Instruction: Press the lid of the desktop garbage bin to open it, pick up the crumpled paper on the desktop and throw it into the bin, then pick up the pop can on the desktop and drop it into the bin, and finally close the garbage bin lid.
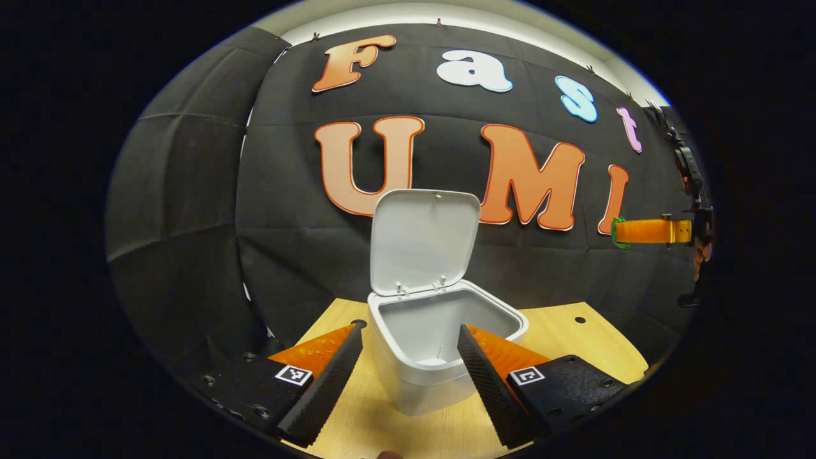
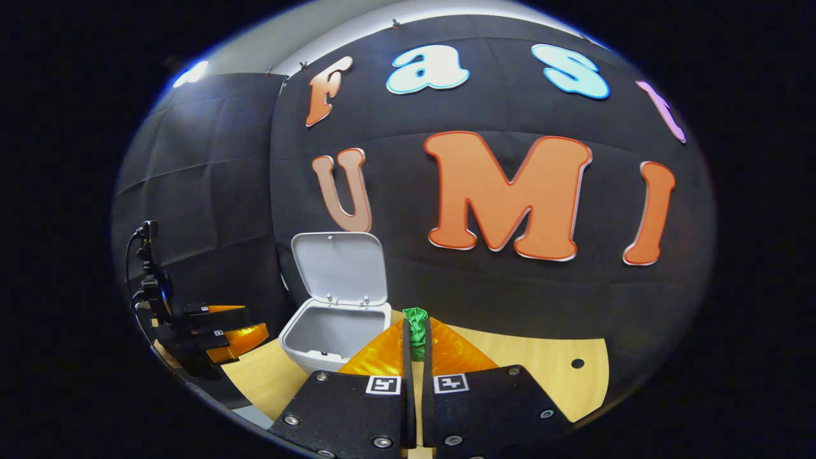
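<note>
1. While its fingers stand wide apart, the left gripper [image 1: 408, 370] holds nothing, hanging just before the bin [image 1: 446, 357].
2. Closed tight, the right gripper [image 2: 415, 357] pinches green crumpled paper [image 2: 417, 335] above the bench [image 2: 542, 376].
3. Behind, the bin's lid [image 1: 424, 242] stands upright.

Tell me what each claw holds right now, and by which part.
The right claw pinches the green crumpled paper by its lower part, the top poking out. The left claw is open and holds nothing.

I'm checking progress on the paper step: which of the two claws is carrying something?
The right claw, shut on the green crumpled paper. The left claw is open, holding nothing, before the open bin.
</note>
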Demonstrator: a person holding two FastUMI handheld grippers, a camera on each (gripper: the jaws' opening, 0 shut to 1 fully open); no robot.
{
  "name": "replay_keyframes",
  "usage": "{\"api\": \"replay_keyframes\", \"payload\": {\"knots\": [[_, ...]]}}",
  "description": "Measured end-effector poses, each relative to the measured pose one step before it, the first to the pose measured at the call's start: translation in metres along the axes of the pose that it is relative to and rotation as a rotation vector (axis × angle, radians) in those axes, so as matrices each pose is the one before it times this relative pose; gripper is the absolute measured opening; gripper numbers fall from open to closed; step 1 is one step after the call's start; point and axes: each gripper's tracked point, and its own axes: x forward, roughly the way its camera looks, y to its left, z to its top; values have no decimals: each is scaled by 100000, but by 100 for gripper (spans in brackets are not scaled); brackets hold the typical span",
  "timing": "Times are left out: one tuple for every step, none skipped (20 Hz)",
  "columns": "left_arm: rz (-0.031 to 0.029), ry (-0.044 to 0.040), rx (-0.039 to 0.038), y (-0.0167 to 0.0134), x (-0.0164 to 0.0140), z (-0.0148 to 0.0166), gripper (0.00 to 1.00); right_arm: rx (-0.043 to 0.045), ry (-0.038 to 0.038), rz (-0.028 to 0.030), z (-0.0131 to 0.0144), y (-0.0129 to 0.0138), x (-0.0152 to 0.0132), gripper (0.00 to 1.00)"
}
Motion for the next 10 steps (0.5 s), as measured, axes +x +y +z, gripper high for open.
{"api": "replay_keyframes", "payload": {"knots": [[1254,402,-70,717,-130,-186,96,-156,-225,2605,315,1261,975,4],[963,285,-171,639,-286,-228,96,237,-396,2546,334,1242,985,4],[897,499,-184,667,-144,-147,96,110,-110,2603,198,1258,1091,4],[779,655,-33,613,-180,-304,96,-102,-155,2119,203,1116,916,4],[770,35,-269,597,-180,-80,96,-687,-345,1840,221,834,937,4],[620,71,-280,582,-257,-119,96,-423,-224,1310,149,809,986,4],[689,377,29,547,-220,-155,96,-258,-231,1347,167,646,918,4],[941,261,204,651,-271,-190,96,-93,-85,541,115,606,1095,4],[1034,100,197,633,-268,-88,96,90,184,497,78,460,925,4],[987,86,80,667,-191,-148,96,622,-4,650,35,469,950,4]]}}
